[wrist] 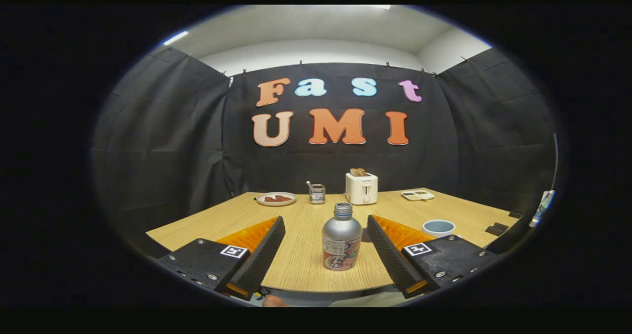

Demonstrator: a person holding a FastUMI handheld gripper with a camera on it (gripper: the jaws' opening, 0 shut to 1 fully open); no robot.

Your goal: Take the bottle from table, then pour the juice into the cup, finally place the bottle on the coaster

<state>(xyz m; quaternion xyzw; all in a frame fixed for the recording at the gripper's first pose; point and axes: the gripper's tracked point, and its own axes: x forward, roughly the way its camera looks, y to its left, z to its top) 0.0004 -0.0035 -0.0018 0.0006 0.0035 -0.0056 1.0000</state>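
Observation:
A silver bottle [341,245] with a printed label and an uncapped neck stands upright on the wooden table [301,270], near its front edge. It sits between my two fingers, closer to the right one, and neither finger touches it. My gripper [326,220] is open wide. A pale blue cup [438,228] stands on the table just beyond the right finger. A small dark patch [364,235] shows on the table behind the bottle, beside the right finger; I cannot tell whether it is the coaster.
At the back of the table stand a white toaster [361,187] with bread in it, a small metal holder [316,193], a plate [276,198] with food to the left and a flat tray [417,194] to the right. A dark block [496,229] lies near the right edge.

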